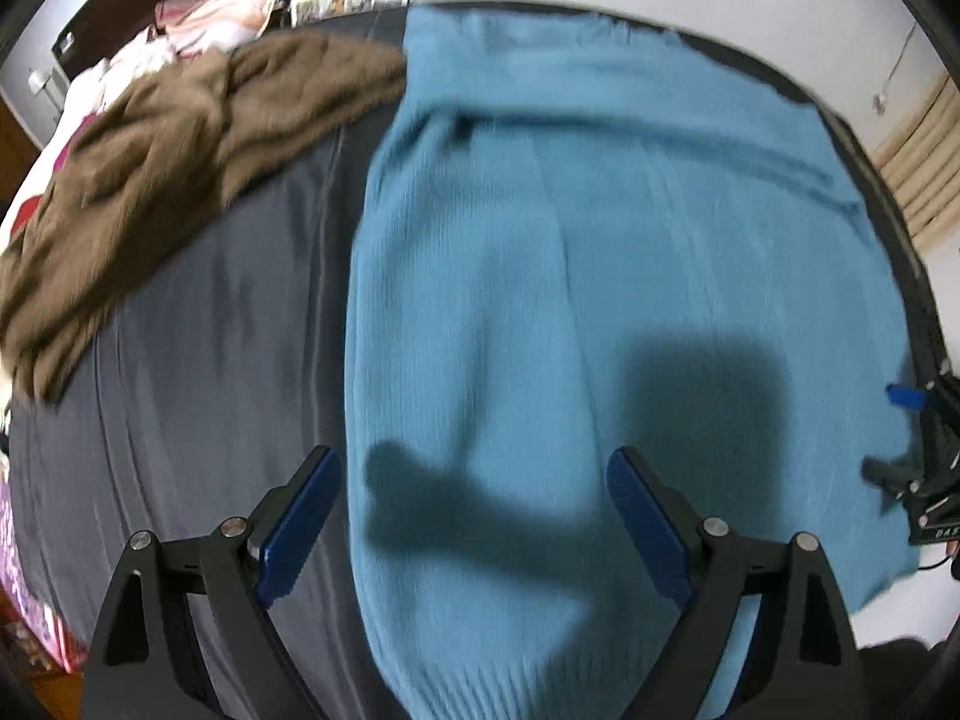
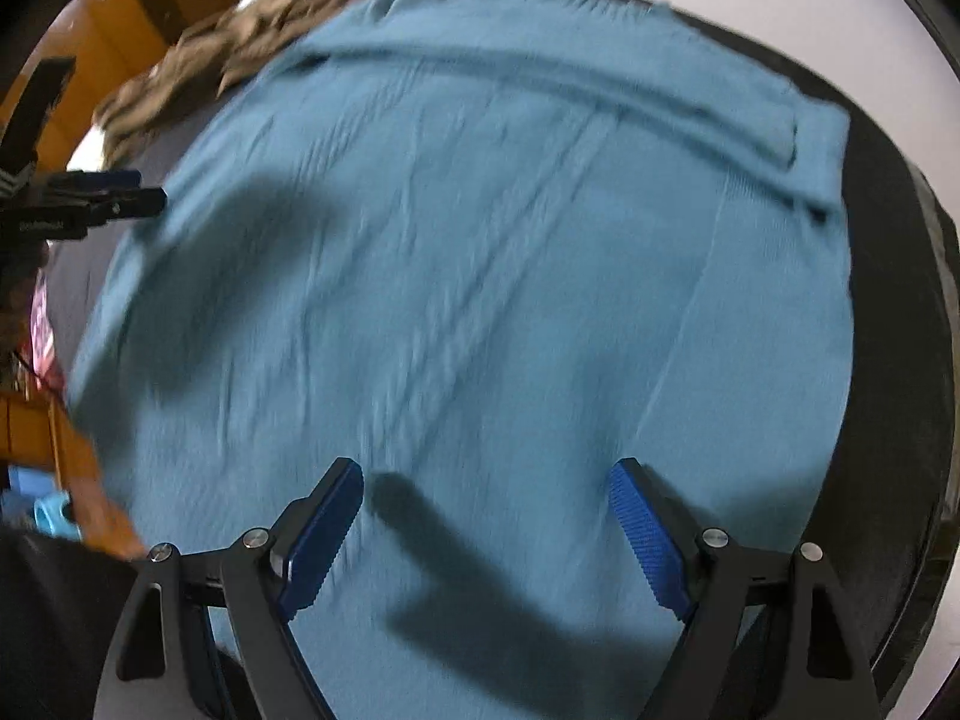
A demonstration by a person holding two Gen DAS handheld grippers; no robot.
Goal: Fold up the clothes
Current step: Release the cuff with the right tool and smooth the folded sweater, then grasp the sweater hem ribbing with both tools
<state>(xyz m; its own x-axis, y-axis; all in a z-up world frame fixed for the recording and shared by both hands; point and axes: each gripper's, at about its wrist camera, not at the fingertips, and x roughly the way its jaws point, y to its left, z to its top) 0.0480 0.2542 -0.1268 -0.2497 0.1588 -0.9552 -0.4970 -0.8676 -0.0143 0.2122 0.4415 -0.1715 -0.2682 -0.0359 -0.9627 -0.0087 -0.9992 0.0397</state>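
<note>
A blue knitted sweater [image 1: 600,252] lies spread flat on a dark grey bed sheet [image 1: 228,330], its ribbed hem nearest me. My left gripper [image 1: 474,462] hovers over the sweater's left edge near the hem, open with nothing between its blue pads. In the right wrist view the same sweater [image 2: 480,252] fills the picture, with a sleeve folded across its far part. My right gripper [image 2: 489,474] hangs above the sweater's near part, open and empty. The left gripper [image 2: 108,198] shows at that view's left edge, and the right gripper [image 1: 918,432] shows at the left view's right edge.
A crumpled brown garment [image 1: 180,144] lies on the sheet to the sweater's far left. Pink and white bedding [image 1: 204,18] is heaped beyond it by boxes against a white wall. An orange wooden surface [image 2: 78,456] borders the bed at the left.
</note>
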